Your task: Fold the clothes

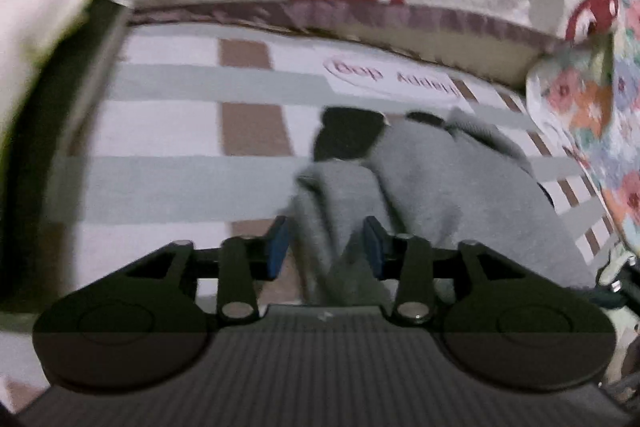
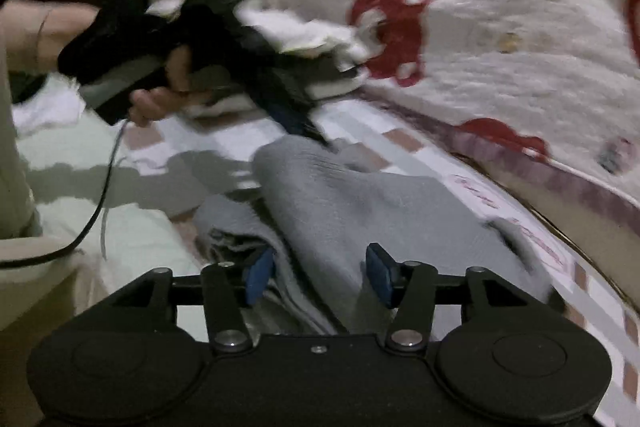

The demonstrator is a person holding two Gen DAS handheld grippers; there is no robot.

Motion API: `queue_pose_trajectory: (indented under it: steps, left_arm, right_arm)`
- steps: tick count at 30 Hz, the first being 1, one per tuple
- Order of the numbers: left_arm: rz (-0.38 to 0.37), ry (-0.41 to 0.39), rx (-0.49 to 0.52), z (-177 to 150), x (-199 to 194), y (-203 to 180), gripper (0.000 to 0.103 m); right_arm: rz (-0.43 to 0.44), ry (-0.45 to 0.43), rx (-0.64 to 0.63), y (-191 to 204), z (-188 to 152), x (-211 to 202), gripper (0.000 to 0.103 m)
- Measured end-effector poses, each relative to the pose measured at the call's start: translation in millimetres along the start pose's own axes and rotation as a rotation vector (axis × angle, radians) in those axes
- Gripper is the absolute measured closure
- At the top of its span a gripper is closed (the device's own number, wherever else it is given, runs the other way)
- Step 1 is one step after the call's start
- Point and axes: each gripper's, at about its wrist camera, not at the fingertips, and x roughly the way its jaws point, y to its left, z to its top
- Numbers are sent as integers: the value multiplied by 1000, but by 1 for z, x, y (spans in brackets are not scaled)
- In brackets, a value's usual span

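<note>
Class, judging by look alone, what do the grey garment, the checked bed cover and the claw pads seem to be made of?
Grey garment: soft matte knit or fleece, by its rounded folds.
Checked bed cover: flat woven or printed cloth, matte; blur hides the weave.
Left claw and right claw pads: blue, probably rubber or foam, on black arms that look like plastic.

One grey garment (image 2: pixel 360 203) lay on one checked bed sheet (image 1: pixel 168 131), beside one bear-print quilt (image 2: pixel 500 59), between two grippers (image 1: pixel 325 247) (image 2: pixel 318 277).
</note>
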Motion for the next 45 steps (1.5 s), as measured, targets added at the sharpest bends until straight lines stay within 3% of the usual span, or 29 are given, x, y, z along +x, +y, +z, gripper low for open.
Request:
queue_pose_trajectory:
  steps: [6, 9, 13, 17, 19, 21, 22, 23, 25, 27, 29, 33, 35, 38, 40, 45]
  left_arm:
    - [-159, -35, -57, -22, -35, -1, 58]
    - [-245, -36, -21, -24, -34, -24, 54]
    - [-215, 19, 58, -21, -10, -50, 42]
    - [-172, 106, 102, -20, 21, -67, 39]
    - [-196, 175, 85, -29, 37, -63, 38]
    - [-222, 177, 101, -39, 38, -63, 42]
    - [-235, 178, 110, -43, 35, -64, 72]
    - [-247, 179, 118, -47, 33, -65, 86]
    - [-205, 160, 149, -51, 25, -72, 88]
    - [-150, 129, 260, -59, 13, -87, 88]
    - [-168, 136, 235, -66, 9, -87, 88]
    - [-231, 164, 92, -80, 10, -71, 87]
    - [-203, 134, 158, -79, 5, -79, 83]
    - [-134, 80, 337, -78, -8, -101, 71]
    - [-106, 69, 443, -79, -18, -111, 50]
    - [-103, 119, 402, -77, -30, -93, 46]
  right_arm:
    - [-122, 58, 101, -35, -44, -35, 45]
    - [-115, 83, 256, -50, -56, -30, 45]
    - [-102, 107, 490, -72, -71, -21, 43]
    - [-68, 115, 681, -90, -89, -1, 43]
    - [-68, 110, 644, -86, -88, 6, 40]
    - [-87, 112, 554, -78, -84, 13, 33]
    - [-94, 106, 512, -75, -84, 15, 33]
    - [-99, 97, 475, -73, -84, 17, 34]
    - [-119, 71, 407, -72, -79, 9, 50]
    - [-177, 41, 319, -66, -66, -11, 61]
    - [-240, 52, 228, -57, -59, -21, 65]
    - [-213, 122, 321, -68, -83, -7, 64]
    - [-197, 133, 343, -72, -89, -3, 64]
    - [-184, 151, 315, -72, -81, -8, 63]
    - [-156, 149, 294, -72, -79, -18, 63]
    - [-87, 132, 228, -71, -71, -45, 63]
